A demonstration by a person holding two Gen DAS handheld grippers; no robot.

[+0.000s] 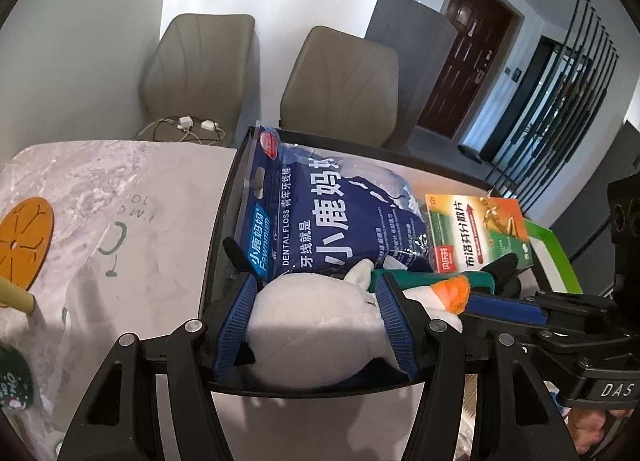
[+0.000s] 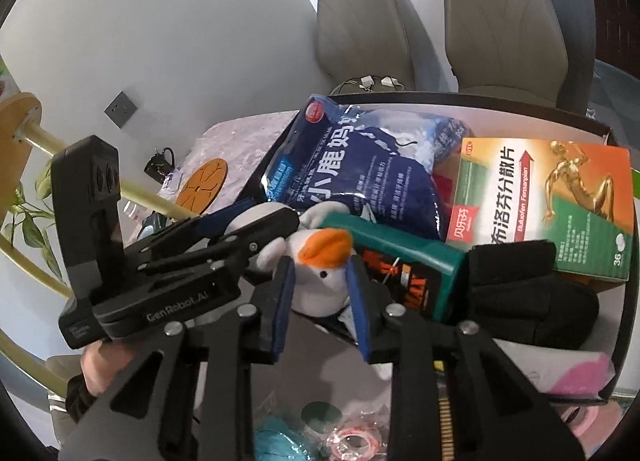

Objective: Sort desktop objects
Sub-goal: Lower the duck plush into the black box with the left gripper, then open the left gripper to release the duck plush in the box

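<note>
A white plush duck lies at the near edge of a black tray, its long axis running left to right across the tray, with the orange-billed head at the right end. The left gripper is clamped on the duck's round body, both blue pads pressed into the plush. The right gripper is closed on the head, one pad on each side of it.

Just beyond the duck lie a blue bag of dental floss and a teal box. An orange-and-green medicine box sits farther right, a black pouch near it. On the marble table to the left rests an orange coaster.
</note>
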